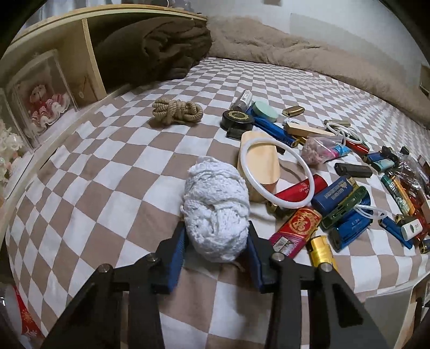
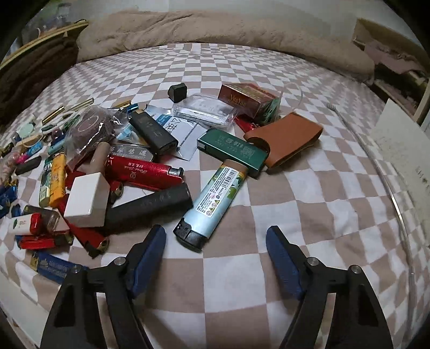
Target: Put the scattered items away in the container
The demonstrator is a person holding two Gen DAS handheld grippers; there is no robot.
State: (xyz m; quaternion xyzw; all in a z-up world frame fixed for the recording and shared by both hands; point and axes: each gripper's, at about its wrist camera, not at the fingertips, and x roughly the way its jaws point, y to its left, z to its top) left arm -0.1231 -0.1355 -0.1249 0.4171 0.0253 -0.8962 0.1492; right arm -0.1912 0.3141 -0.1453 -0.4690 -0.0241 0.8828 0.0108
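Most of the clutter still lies loose on the checkered bed (image 1: 107,171), and no container shows in either view. Your left tongs (image 1: 217,239) pinch the white yarn ball (image 1: 215,209) at lower centre; your right tongs (image 2: 216,241) stand spread, empty, just below the pale blue lighter (image 2: 212,198). Open bedding lies left of the yarn; the lighter pile (image 2: 94,182) crowds the left of the right view.

From my left camera I see a bed covered in a tan-and-white checkered sheet (image 1: 113,171), with a beige plush blanket (image 1: 282,51) bunched along its far edge against a pale wall (image 1: 336,18). A wooden shelf unit (image 1: 80,53) stands at the bed's left side, a dark brown blanket (image 1: 161,48) folded beside it. The light is dim and even.
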